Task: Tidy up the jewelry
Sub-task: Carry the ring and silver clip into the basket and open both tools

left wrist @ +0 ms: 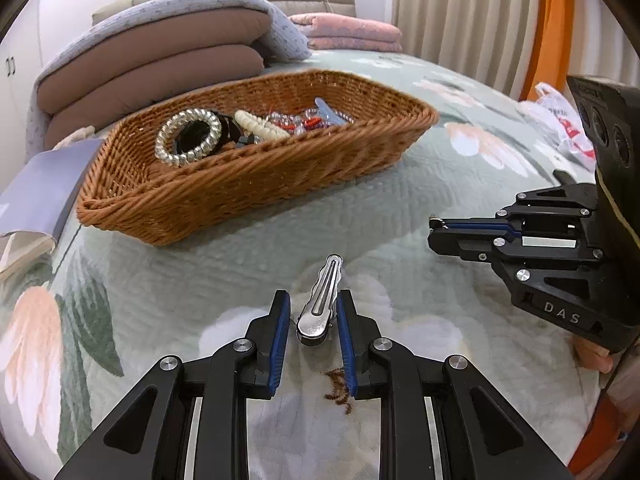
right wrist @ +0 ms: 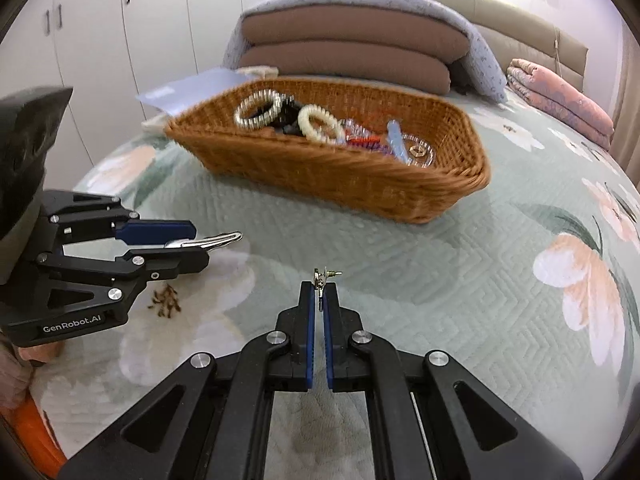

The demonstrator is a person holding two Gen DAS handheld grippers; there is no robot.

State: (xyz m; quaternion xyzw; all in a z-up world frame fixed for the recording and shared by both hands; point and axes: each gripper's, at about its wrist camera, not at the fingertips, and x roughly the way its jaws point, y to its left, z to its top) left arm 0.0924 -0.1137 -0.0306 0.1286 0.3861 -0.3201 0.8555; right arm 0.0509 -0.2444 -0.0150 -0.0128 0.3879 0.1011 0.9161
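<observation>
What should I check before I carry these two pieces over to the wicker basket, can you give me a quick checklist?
1. Left gripper has the silver hair clip: not ok yet. The fingers sit on either side of it, with a gap on the left side.
2. Right gripper holds the small gold earring: ok, pinched at the fingertips.
3. Earring grip depth: cannot tell. Only the tips hold it, so it may slip.
4. Wicker basket has free space: ok, its near right end looks bare.
5. Path to the basket: ok, only bedspread lies between.
6. The grippers are apart from each other: ok.
</observation>
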